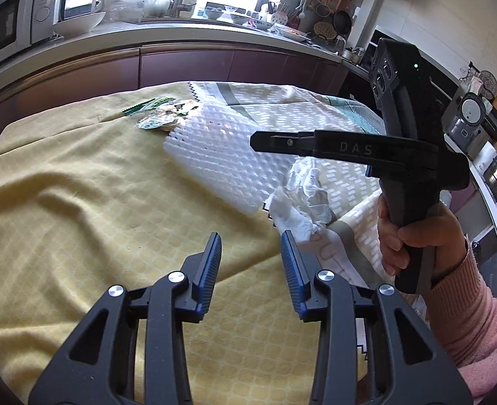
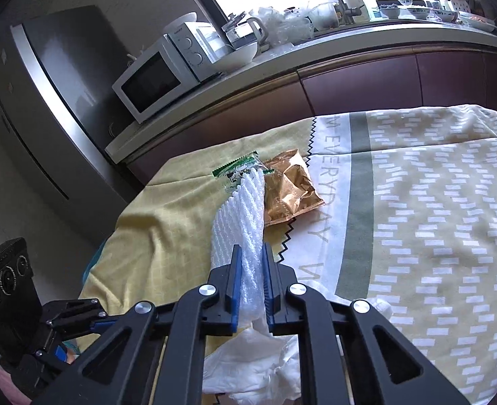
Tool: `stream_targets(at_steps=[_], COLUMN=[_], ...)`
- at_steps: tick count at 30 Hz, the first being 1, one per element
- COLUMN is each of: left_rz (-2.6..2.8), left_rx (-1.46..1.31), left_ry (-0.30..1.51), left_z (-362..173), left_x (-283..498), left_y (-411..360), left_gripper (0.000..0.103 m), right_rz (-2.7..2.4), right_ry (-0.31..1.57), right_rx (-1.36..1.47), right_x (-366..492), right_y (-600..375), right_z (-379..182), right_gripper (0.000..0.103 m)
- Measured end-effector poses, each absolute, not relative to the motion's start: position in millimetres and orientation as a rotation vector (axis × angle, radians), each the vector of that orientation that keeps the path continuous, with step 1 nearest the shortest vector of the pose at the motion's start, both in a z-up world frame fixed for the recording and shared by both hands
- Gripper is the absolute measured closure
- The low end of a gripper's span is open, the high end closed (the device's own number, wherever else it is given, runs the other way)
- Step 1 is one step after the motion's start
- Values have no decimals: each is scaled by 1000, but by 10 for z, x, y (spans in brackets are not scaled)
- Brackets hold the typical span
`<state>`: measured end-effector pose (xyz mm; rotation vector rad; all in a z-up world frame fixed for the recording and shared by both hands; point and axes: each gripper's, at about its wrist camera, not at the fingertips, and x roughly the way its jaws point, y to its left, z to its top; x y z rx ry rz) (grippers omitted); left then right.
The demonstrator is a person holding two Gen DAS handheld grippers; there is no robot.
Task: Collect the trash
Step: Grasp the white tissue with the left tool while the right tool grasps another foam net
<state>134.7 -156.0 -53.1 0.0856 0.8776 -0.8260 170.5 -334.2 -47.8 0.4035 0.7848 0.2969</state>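
My right gripper (image 2: 251, 248) is shut on a white foam mesh sheet (image 2: 245, 209), which stands on edge between its blue pads. From the left wrist view this gripper (image 1: 258, 141) reaches in from the right over the same sheet (image 1: 214, 158). A crumpled white tissue (image 1: 302, 199) lies just under and in front of it, also low in the right wrist view (image 2: 258, 364). Beyond the sheet lie a green wrapper (image 2: 238, 165) and a gold snack bag (image 2: 288, 185). My left gripper (image 1: 251, 236) hovers open over the yellow tablecloth (image 1: 79, 185), close to the tissue, with nothing between its fingers.
A hand in a pink sleeve (image 1: 413, 236) holds the right gripper's handle. Behind the table runs a kitchen counter (image 1: 181, 37) with a microwave (image 2: 154, 81), a bowl and a kettle. A steel fridge (image 2: 56, 101) stands at the left. A patterned cloth (image 2: 434, 202) covers the table's right half.
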Motion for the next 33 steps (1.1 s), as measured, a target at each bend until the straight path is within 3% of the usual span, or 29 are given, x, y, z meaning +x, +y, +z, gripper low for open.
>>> stream_targets(at_steps=[12, 14, 21, 24, 29, 33], left_rz=[-888, -873, -840, -829, -856, -854], left_rx=[175, 195, 235, 242, 236, 231], left_ry=[922, 931, 941, 938, 940, 924], left_z=[-643, -676, -779, -781, -764, -752], left_x=[1364, 1389, 1438, 1481, 1424, 1368], left_y=[-2173, -2254, -2428, -2431, -2395, -2365], left_gripper=[54, 44, 45, 56, 89, 96], right_rz=[269, 261, 249, 249, 245, 243], right_ry=[633, 629, 630, 629, 624, 622], right_rx=[483, 490, 527, 538, 550, 551], right_x=[1313, 1282, 1234, 1225, 1233, 1221], right_y=[-3715, -3760, -3859, -3889, -3924, -3919], right_z=[-148, -159, -254, -280, -293, -300], right_gripper=[92, 92, 92, 92, 92, 92])
